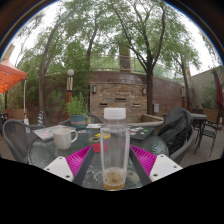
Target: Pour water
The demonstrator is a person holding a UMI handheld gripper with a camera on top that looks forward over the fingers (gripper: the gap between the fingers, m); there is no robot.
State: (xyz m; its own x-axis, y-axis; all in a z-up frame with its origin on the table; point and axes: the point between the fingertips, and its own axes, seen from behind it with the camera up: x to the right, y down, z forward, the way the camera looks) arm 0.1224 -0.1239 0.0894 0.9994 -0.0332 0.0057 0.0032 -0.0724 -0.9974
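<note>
Nearest to my camera stands the clear plastic bottle [115, 150] with its white cap [115, 114], upright between the two fingers of my gripper [114, 163]; the magenta pads [79, 160] sit close at either side of its lower body, and a little brownish liquid lies at the bottom, but I cannot tell whether both pads truly press on it or whether it simply rests on the table. Taking that bottle as my landmark and going from the biggest things down: far behind it rise tall trees [130, 35] over a wooden fence, and straight behind it stands a brick outdoor fireplace [118, 92]. Under it and spreading away is a glass patio table [60, 158], cluttered with small items I cannot make out. Off to the bottle's left edge of the yard shows a red-orange umbrella [10, 75]. To the bottle's right sits a dark bag or chair back [176, 130], touching the table's side as far as I can see. Behind and left of the bottle is a potted plant [77, 108], and nearer, just left of it, a white mug [64, 138] stands on the table.
</note>
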